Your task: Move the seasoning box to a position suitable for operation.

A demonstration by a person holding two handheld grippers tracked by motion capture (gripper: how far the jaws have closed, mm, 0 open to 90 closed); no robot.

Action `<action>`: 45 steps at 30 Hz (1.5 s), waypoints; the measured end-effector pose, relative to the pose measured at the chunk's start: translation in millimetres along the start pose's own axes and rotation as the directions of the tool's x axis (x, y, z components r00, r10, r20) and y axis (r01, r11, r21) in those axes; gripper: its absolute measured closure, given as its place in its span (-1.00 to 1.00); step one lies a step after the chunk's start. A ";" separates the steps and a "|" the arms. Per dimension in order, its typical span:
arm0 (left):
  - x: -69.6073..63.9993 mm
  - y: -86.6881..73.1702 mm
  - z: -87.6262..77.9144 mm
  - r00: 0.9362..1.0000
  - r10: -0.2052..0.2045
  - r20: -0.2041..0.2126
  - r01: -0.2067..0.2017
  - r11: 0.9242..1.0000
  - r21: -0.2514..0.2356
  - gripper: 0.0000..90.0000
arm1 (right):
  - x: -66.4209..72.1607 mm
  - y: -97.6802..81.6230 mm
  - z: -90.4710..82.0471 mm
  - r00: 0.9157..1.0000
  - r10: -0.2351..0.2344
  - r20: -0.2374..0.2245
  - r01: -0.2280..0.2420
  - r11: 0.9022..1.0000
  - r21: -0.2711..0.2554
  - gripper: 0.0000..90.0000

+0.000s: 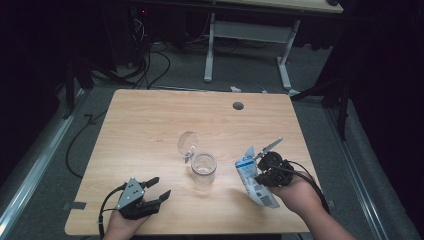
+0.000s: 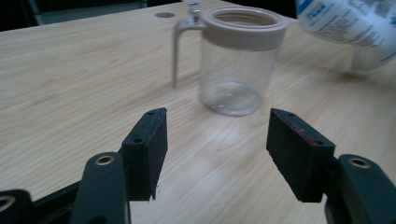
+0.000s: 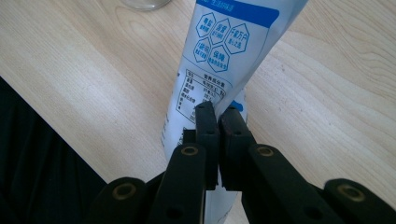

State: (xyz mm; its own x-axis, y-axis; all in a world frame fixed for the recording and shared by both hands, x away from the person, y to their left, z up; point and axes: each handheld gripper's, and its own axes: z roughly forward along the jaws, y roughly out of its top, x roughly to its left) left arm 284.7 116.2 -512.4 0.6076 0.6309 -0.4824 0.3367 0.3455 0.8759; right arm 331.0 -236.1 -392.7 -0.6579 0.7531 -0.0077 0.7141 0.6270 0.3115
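Observation:
A clear glass jar (image 1: 203, 169) (image 2: 237, 60) with a beige rim stands upright mid-table, its hinged lid (image 1: 188, 144) swung open behind it. My left gripper (image 1: 155, 189) (image 2: 217, 149) rests near the front left edge, open and empty, pointing at the jar from a short way off. My right gripper (image 1: 259, 172) (image 3: 218, 122) is shut on a white and blue printed pouch (image 1: 254, 176) (image 3: 219, 60), pinching its side. The pouch is held off the table, just right of the jar.
The wooden table (image 1: 150, 125) has a round cable hole (image 1: 238, 106) at the back. Another desk's white legs (image 1: 210, 50) and cables lie on the floor beyond. The table's front edge runs close under both hands.

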 end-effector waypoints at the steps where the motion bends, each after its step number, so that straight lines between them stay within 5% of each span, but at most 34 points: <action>1: -4.3 -2.3 3.2 1.000 -0.009 0.013 0.009 1.000 0.005 -0.13 | -0.1 0.1 -0.6 1.000 0.007 -0.001 -0.007 1.000 0.004 0.96; 10: -37.4 -19.0 38.2 0.995 -0.027 0.096 0.019 0.997 0.076 -0.13 | -3.0 1.9 1.5 1.000 -0.002 -0.008 0.003 0.998 0.058 0.96; 19: -65.9 -21.3 59.8 0.983 -0.044 0.179 0.029 0.996 0.085 -0.10 | 0.3 11.0 1.2 1.000 -0.019 0.002 0.018 0.995 0.103 0.97; 30: -70.6 -26.1 72.6 0.979 -0.031 0.200 0.008 0.993 0.119 -0.10 | 14.5 20.0 -2.0 0.999 -0.034 -0.018 0.036 0.994 0.099 0.98; 35: -77.0 -24.2 79.2 0.973 -0.055 0.224 0.029 0.992 0.120 -0.10 | 18.7 23.0 -5.0 0.999 -0.036 -0.022 0.037 0.995 0.091 0.98; 45: -85.7 -40.4 77.3 0.964 -0.025 0.265 -0.015 0.989 0.147 -0.20 | 28.7 33.0 -17.7 0.999 -0.038 -0.008 0.039 0.994 0.103 0.98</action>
State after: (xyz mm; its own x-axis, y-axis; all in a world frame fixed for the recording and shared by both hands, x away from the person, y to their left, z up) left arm 274.6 -5.5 -506.6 0.7681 0.4148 -0.4879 0.4301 0.2302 0.8729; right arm 331.5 -197.3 -365.9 -0.6865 0.7271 -0.0116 0.7090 0.6728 0.2116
